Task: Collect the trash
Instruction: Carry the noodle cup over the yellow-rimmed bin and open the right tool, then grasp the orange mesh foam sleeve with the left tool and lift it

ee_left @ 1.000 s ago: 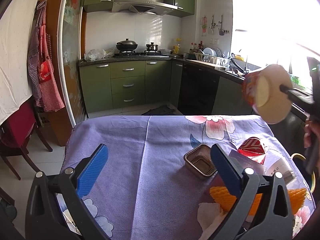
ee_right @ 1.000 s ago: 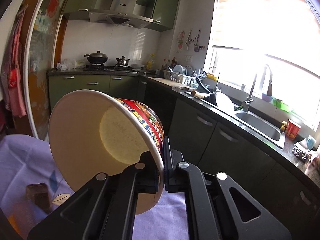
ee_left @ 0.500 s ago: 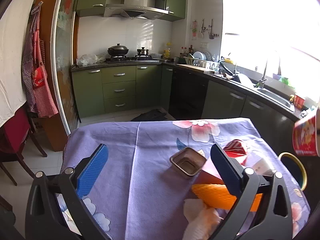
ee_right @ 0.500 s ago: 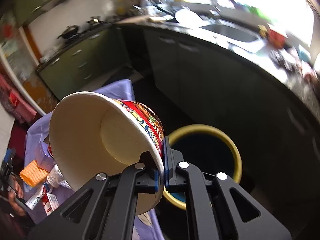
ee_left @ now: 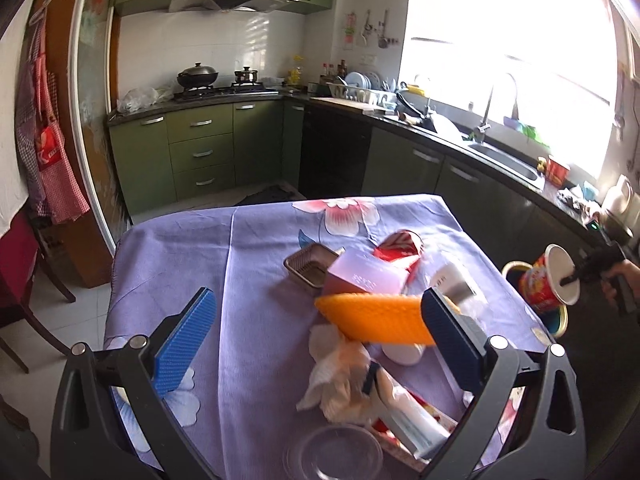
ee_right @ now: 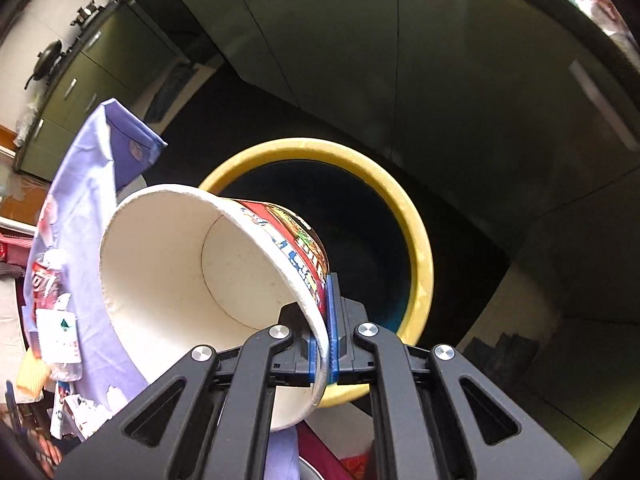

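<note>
My right gripper [ee_right: 324, 344] is shut on the rim of an empty red noodle cup [ee_right: 192, 276] and holds it tilted just above a yellow-rimmed trash bin [ee_right: 416, 240] on the floor beside the table. In the left wrist view the cup [ee_left: 550, 284] hangs over the bin [ee_left: 558, 320] off the table's right edge. My left gripper [ee_left: 316, 332] is open and empty above the table, over an orange sponge-like piece [ee_left: 372, 320], crumpled tissue [ee_left: 340, 376], a pink box [ee_left: 364, 276] and a red wrapper [ee_left: 400, 248].
The table has a purple floral cloth [ee_left: 248, 264]. A small brown tray [ee_left: 310, 268], a plastic bottle [ee_left: 452, 284], a clear lid [ee_left: 334, 454] and packets lie on it. Dark kitchen cabinets [ee_right: 440, 60] stand behind the bin. A red chair [ee_left: 20, 264] is at left.
My right gripper has swung the cup down from table height to just over the bin. My left gripper has moved forward and tilted down over the trash pile.
</note>
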`<state>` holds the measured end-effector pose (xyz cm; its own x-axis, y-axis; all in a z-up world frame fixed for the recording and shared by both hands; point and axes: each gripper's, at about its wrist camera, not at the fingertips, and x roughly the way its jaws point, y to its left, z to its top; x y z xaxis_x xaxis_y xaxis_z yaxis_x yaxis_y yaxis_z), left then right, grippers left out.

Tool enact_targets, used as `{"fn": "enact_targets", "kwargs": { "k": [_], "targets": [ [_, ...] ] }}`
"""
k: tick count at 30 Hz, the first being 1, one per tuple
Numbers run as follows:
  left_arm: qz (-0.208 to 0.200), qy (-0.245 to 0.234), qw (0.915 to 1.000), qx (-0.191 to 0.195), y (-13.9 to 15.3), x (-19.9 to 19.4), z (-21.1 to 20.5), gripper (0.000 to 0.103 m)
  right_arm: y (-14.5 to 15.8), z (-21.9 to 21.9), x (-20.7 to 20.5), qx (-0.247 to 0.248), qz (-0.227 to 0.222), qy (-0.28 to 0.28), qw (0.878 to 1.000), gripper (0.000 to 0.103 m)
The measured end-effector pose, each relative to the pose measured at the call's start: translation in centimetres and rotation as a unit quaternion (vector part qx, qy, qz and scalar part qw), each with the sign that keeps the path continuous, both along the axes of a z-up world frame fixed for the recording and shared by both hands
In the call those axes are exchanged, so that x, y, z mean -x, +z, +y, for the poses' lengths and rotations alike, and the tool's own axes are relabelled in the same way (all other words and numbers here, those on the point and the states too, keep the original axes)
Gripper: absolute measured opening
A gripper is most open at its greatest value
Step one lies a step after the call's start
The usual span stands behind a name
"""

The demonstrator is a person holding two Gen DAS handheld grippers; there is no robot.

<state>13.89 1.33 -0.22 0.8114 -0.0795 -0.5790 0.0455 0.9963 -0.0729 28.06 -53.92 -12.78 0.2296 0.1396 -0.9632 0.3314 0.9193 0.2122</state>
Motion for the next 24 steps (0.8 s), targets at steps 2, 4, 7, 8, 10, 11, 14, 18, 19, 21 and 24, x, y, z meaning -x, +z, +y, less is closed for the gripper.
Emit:
{"fn": "enact_targets", "kwargs": {
  "k": [2, 4, 7, 8, 10, 11, 14, 18, 19, 21, 24],
  "targets": [
    [0.004, -0.006, 1.0000, -0.001, 0.1, 0.5, -0.3, 0.097, -1.2, -0.6, -0.6, -0.009, 0.014, 0.000, 1.000, 0.006],
    [0.010, -0.012, 0.9999, -0.007, 0.2, 0.7, -0.8, 0.097, -2.3, -0.9, -0.8, -0.019, 0.022, -0.005, 1.000, 0.013],
    [0.017, -0.022, 0.9995, -0.015, 0.1, 0.6, -1.2, 0.097, -2.3, -1.6, -1.5, -0.022, 0.023, -0.014, 0.999, 0.031],
    [0.017, -0.030, 0.9992, -0.019, 0.0, 0.6, -1.5, 0.097, -2.1, -1.8, -1.3, -0.020, 0.018, -0.015, 1.000, 0.031],
    [0.018, -0.044, 0.9985, -0.026, -0.1, 0.5, -2.3, 0.097, -1.2, -1.8, -0.9, -0.024, 0.006, -0.013, 1.000, 0.031],
    [0.020, -0.052, 0.9980, -0.031, -0.1, 0.5, -2.8, 0.097, -0.7, -1.6, -0.7, -0.024, 0.001, -0.012, 1.000, 0.031],
    [0.018, -0.079, 0.9957, -0.044, -0.3, 0.8, -4.4, 0.097, 1.1, -0.8, 1.0, -0.026, -0.024, -0.002, 0.999, 0.031],
    [0.020, -0.108, 0.9912, -0.074, -0.8, 0.5, -7.5, 0.097, 3.4, 0.8, 3.9, -0.035, -0.061, 0.019, 0.997, 0.034],
    [0.024, -0.111, 0.9906, -0.077, -0.9, 0.3, -8.0, 0.097, 4.0, 1.3, 4.7, -0.038, -0.071, 0.025, 0.996, 0.034],
    [0.035, -0.114, 0.9898, -0.078, -1.1, -0.3, -8.8, 0.097, 5.0, 2.2, 6.2, -0.045, -0.085, 0.037, 0.995, 0.034],
    [0.054, -0.114, 0.9874, -0.096, -1.7, -1.5, -10.4, 0.097, 6.2, 4.2, 8.5, -0.049, -0.109, 0.058, 0.991, 0.035]
  ]
}}
